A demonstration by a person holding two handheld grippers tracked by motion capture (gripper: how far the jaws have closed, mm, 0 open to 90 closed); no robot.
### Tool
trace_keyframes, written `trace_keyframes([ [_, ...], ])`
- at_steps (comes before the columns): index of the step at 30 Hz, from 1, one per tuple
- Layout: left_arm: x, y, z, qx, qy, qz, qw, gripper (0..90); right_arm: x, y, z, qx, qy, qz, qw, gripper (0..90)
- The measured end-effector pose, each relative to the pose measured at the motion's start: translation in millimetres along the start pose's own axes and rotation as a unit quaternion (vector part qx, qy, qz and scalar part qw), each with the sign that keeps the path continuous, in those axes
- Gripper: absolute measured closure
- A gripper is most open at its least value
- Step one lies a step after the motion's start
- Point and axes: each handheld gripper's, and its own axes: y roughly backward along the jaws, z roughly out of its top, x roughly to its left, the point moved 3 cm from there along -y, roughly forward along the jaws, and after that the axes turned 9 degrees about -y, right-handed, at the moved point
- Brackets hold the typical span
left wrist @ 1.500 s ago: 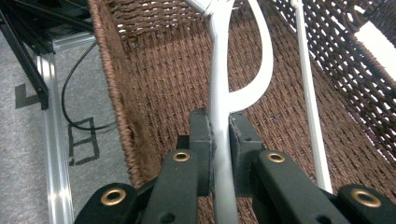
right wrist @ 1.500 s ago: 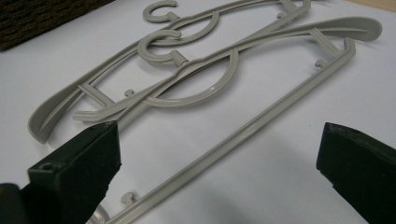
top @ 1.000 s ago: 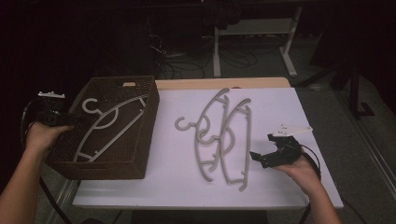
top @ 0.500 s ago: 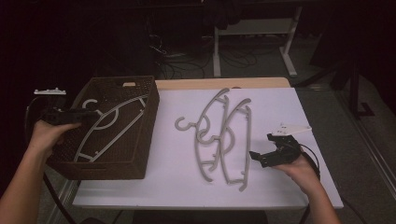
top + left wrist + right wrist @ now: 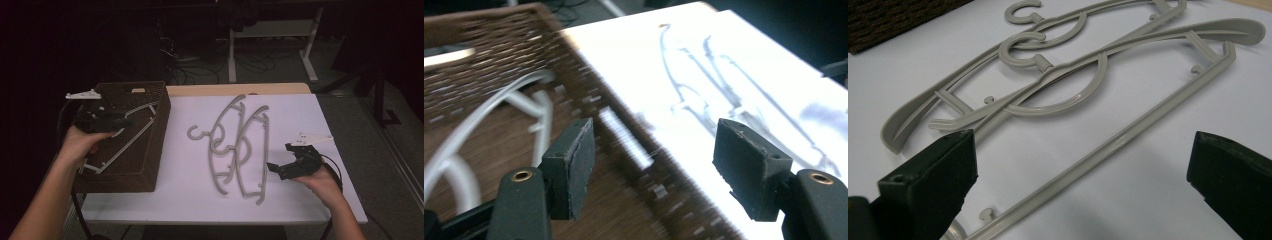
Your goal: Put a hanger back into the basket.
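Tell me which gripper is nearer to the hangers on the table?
Right. The right gripper sits beside the hangers, open toward them; the left gripper is over the basket.

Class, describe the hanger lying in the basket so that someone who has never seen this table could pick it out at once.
Start at the dark woven basket on the left end of the white table. Inside it lies a single pale hanger, partly under the left gripper. Unlike the two grey hangers lying overlapped on the tabletop, it is alone and sits inside the basket.
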Motion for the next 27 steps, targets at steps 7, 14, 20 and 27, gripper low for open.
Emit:
trace_keyframes([
  [7, -43.9, -34.8, 18.1, -0.002, -0.021, -0.028, 0.9994, 31.9, 0.8, -1.3, -0.8, 0.005, 0.004, 0.0, 1.0, 0.0],
  [14, -76.0, -63.6, 24.9, -0.007, -0.033, -0.05, 0.9982, 31.9, 3.0, -3.7, -1.2, 0.01, 0.01, 0.001, 0.9999, 0.0],
  [20, -106.6, -93.4, 24.0, -0.001, -0.056, -0.065, 0.9963, 35.7, 3.7, -4.8, -1.7, 0.012, 0.014, 0.002, 0.9998, 0.0],
  [27, -138.5, -133.5, 9.9, 0.023, -0.076, -0.104, 0.9914, 56.8, 3.2, -4.2, -1.9, 0.012, 0.011, 0.002, 0.9999, 0.0],
])
